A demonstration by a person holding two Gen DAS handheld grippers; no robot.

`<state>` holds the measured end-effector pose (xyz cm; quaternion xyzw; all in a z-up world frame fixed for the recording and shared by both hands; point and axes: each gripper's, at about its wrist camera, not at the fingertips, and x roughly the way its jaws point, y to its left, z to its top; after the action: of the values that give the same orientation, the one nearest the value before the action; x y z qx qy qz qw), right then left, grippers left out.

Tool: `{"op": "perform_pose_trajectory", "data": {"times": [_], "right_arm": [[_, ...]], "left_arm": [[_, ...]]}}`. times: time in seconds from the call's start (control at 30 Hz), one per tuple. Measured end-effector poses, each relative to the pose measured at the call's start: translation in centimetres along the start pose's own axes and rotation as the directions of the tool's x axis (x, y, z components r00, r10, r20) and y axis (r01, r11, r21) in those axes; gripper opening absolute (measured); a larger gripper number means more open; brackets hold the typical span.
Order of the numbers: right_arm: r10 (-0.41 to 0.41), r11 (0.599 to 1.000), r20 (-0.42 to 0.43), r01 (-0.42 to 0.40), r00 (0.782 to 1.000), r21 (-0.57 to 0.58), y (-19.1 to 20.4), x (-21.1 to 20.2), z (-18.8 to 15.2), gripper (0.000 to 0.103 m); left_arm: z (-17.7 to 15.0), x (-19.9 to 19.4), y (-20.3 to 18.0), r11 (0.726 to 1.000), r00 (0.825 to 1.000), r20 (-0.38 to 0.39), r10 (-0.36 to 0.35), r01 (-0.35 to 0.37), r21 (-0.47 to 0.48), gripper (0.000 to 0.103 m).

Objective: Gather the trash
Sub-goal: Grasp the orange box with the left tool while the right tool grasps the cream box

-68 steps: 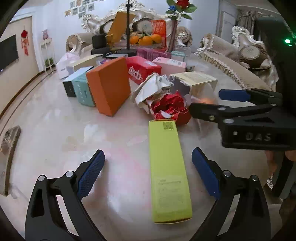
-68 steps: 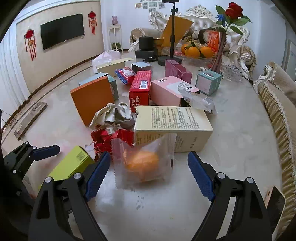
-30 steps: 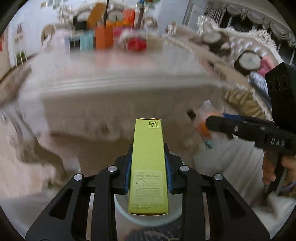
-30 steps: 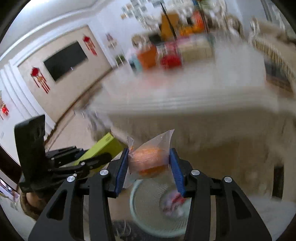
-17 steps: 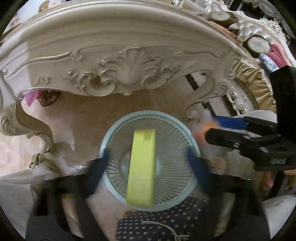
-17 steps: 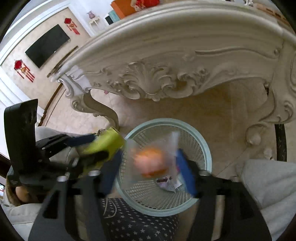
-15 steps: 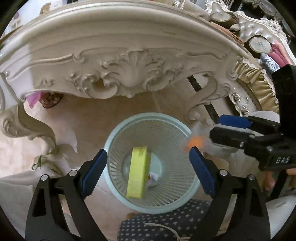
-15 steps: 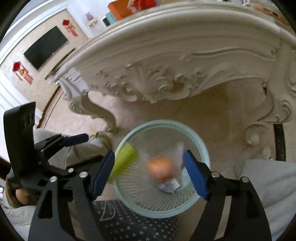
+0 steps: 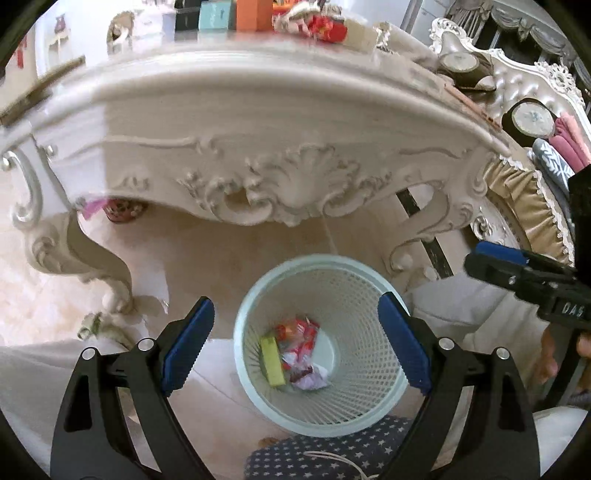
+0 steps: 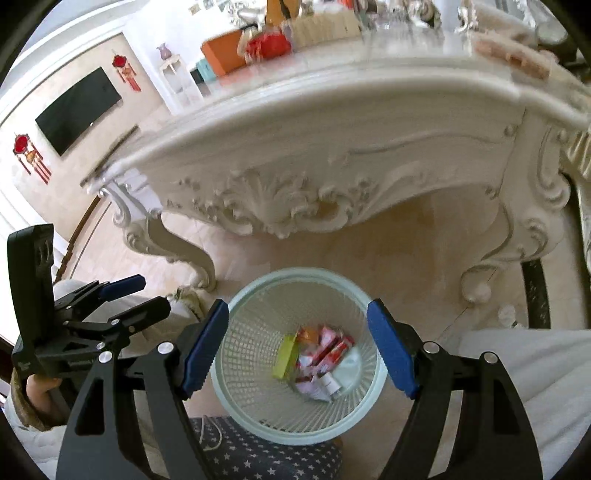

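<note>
A pale green mesh waste basket (image 9: 258, 291) stands on the floor below the table's front edge; it also shows in the right wrist view (image 10: 236, 295). Inside lie the yellow-green box (image 9: 272, 360), the bagged orange (image 10: 309, 334) and red and white wrappers (image 9: 301, 345). My left gripper (image 9: 295, 347) is open and empty above the basket. My right gripper (image 10: 297, 347) is open and empty above it too. Each gripper shows at the edge of the other's view.
The ornate white table (image 9: 258, 147) rises just ahead, its carved apron (image 10: 295, 199) and curved legs (image 10: 173, 251) near the basket. Boxes and red wrapping (image 9: 325, 27) sit on the tabletop. A star-patterned cushion (image 9: 332, 454) lies below. A sofa (image 9: 532, 147) is at right.
The yellow-green box and the bagged orange have dropped from the grippers to the bottom of the basket. Both grippers stay open and have risen slightly, showing more tabletop.
</note>
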<state>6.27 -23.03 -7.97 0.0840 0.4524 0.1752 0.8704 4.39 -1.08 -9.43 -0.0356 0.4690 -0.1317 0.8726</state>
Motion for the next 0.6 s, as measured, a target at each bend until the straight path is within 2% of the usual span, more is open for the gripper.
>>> {"op": "perform_pose_trajectory", "data": {"times": [0.07, 0.2, 0.33, 0.47, 0.6], "right_arm": [[-0.001, 1.000, 0.042, 0.001, 0.999, -0.002, 0.1, -1.0, 1.2, 0.074], [-0.004, 1.000, 0.132, 0.007, 0.991, -0.024, 0.3, -2.8, 4.8, 0.074], [-0.037, 0.999, 0.206, 0.042, 0.978, -0.017, -0.1, -3.2, 9.9, 0.074], [-0.053, 0.998, 0.258, 0.057, 0.965, -0.009, -0.5, -2.7, 14.8, 0.074], [-0.045, 0.997, 0.275, 0.059, 0.960, -0.046, -1.1, -1.0, 19.6, 0.074]], "left_arm": [[0.9, -1.0, 0.0, 0.999, 0.999, 0.033, 0.026, -0.027, 0.026, 0.088], [4.2, -3.0, 0.5, 0.998, 0.993, 0.114, 0.030, -0.037, 0.057, 0.088], [9.8, -4.4, 1.7, 0.994, 0.975, 0.216, 0.055, -0.075, 0.082, 0.088], [15.9, -5.1, 3.3, 0.995, 0.949, 0.315, 0.027, -0.056, 0.083, 0.088], [21.5, -3.8, 3.9, 0.995, 0.941, 0.337, 0.013, -0.045, 0.089, 0.088]]}}
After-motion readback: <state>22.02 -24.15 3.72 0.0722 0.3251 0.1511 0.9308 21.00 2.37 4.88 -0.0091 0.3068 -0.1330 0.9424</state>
